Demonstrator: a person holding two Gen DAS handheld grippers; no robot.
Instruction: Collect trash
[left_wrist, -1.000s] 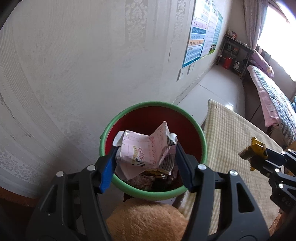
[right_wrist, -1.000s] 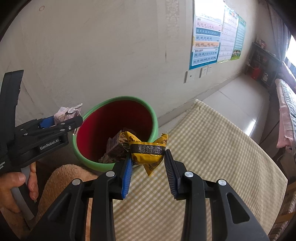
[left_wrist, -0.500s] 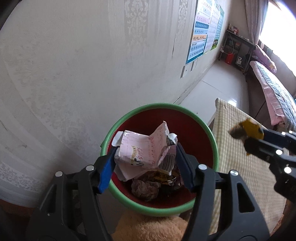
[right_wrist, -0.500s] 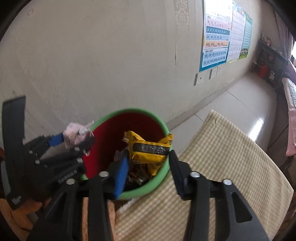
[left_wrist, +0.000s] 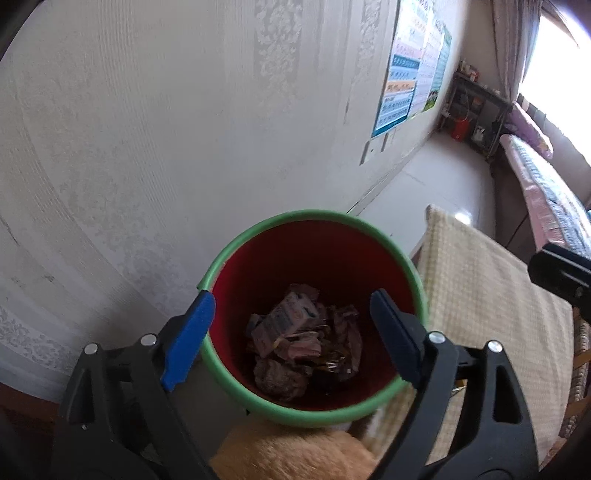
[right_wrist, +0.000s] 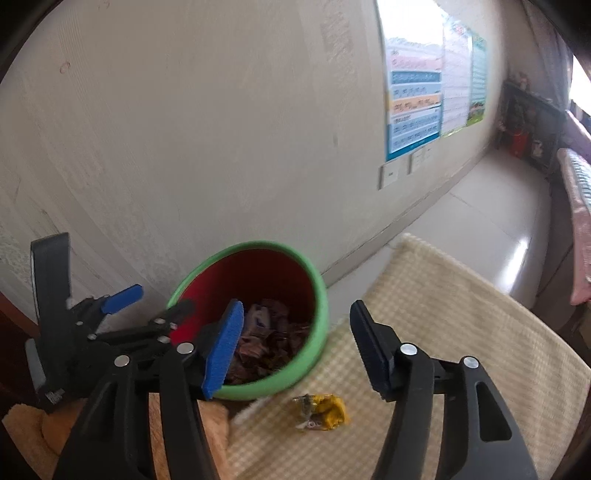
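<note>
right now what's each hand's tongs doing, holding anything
left tongs: opening, empty, over the bin
right tongs: opening, empty, yellow wrapper on the cloth below

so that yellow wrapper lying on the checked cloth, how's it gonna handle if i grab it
The yellow wrapper looks crumpled and thin, so probably floppy and very light. Its glossy film may slip between pads. It lies flat on the checked cloth, so it is unlikely to roll.

A smooth plastic bin (left_wrist: 314, 218), green outside and red inside, holds crumpled paper and foil trash (left_wrist: 295, 332), a crinkled glossy yellow wrapper (right_wrist: 321, 411) lies at its five o'clock on a matt woven checked cloth (right_wrist: 461, 332), and the wall (left_wrist: 147, 129) carries matt embossed paper.
</note>
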